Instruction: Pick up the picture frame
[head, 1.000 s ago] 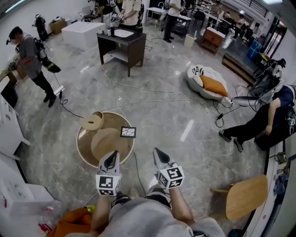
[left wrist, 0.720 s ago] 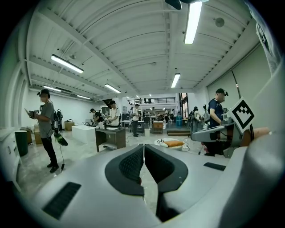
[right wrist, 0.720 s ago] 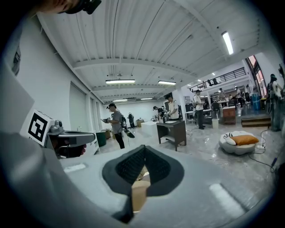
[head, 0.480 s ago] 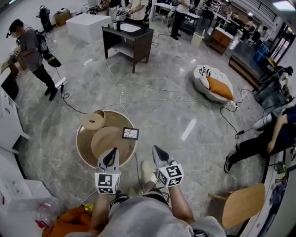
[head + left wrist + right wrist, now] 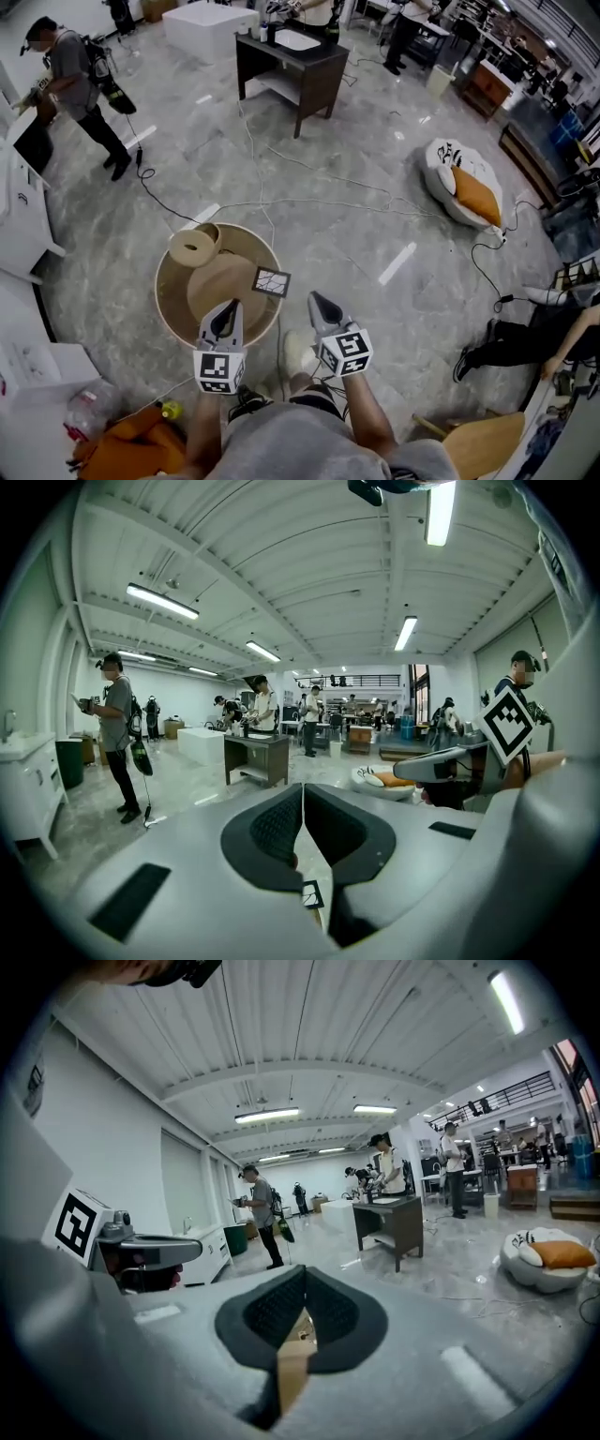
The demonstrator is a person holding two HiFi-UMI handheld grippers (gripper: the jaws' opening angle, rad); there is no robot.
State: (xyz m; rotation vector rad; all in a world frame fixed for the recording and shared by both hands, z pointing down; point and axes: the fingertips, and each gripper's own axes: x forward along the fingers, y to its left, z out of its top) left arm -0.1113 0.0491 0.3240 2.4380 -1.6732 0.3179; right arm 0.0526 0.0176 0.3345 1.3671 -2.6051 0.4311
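Observation:
A small picture frame point(image 5: 271, 282) with a dark border lies on the right side of a low round wooden table point(image 5: 167, 302). In the head view my left gripper point(image 5: 225, 319) hangs over the table's near edge, just short of the frame and to its left. My right gripper point(image 5: 323, 308) is to the right of the frame, over the floor. Both are shut with nothing in them. In the left gripper view the frame point(image 5: 312, 893) shows below the closed left gripper point(image 5: 303, 787). The right gripper point(image 5: 305, 1271) has wood from the table point(image 5: 296, 1340) showing under it.
A round wooden spool point(image 5: 194, 247) sits on the table's far left. Cables point(image 5: 309, 202) run over the marble floor. A dark desk point(image 5: 292, 66), a person point(image 5: 80, 75), a white cabinet point(image 5: 23, 220), a floor cushion point(image 5: 466, 187), a wooden chair point(image 5: 483, 441) and an orange bag point(image 5: 122, 442) surround me.
The whole scene has slid toward me and rightward: the table and frame lie nearer both grippers than a second ago. Both grippers stayed shut.

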